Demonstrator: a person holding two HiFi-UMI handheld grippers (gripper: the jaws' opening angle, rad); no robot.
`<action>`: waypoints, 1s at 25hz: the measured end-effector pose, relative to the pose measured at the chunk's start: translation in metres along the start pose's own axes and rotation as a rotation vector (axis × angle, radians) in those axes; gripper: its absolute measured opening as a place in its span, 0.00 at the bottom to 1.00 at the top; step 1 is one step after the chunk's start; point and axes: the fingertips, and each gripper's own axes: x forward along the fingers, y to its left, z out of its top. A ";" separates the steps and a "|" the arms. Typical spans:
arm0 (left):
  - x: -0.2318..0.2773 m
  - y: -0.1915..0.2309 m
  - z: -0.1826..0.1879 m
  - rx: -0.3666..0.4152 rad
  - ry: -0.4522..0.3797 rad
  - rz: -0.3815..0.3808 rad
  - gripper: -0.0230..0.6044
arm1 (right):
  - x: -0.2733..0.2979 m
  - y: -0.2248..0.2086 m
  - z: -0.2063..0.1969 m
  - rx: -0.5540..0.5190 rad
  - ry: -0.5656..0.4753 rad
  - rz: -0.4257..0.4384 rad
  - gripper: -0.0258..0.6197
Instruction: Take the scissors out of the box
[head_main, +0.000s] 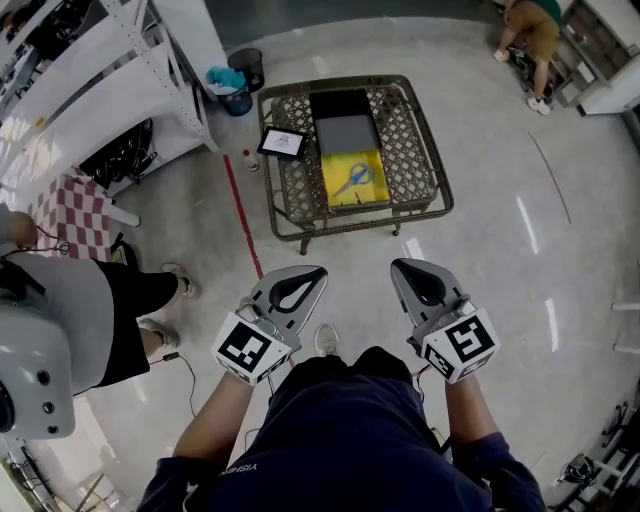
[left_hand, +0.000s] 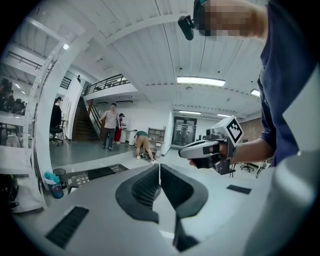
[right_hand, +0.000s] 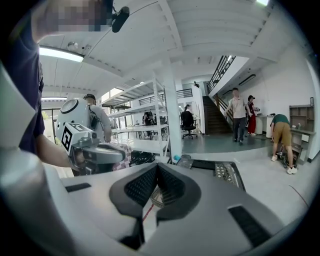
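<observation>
A tablet (head_main: 282, 142) rests at the wicker table's (head_main: 408, 150) left edge, near a bin (head_main: 247, 66).

Blue-handled scissors (head_main: 353, 180) in an open yellow box (head_main: 376, 196)
They lie flat, slanted; the box sits at the wicker table's (head_main: 410, 140) near edge.

Scissors (head_main: 353, 180) tiny, blade detail unreadable; crouching person (head_main: 530, 40) cut by top edge

I read bare floor (head_main: 350, 255) as open passage between me and the low wicker table (head_main: 290, 222), with wide clearance to its right. The yellow box (head_main: 333, 193) on it is open from above, with a tablet (head_main: 282, 142) just beside it. A bystander (head_main: 120, 310) and a white rack (head_main: 150, 90) crowd my left.
</observation>
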 end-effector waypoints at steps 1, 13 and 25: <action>0.003 0.004 0.002 -0.004 0.000 0.003 0.08 | 0.004 -0.003 0.002 0.000 0.001 0.001 0.07; 0.049 0.052 0.001 -0.019 0.036 0.027 0.08 | 0.049 -0.055 0.008 0.014 0.014 0.035 0.07; 0.155 0.117 0.005 -0.050 0.077 0.110 0.08 | 0.111 -0.159 0.011 0.020 0.048 0.150 0.07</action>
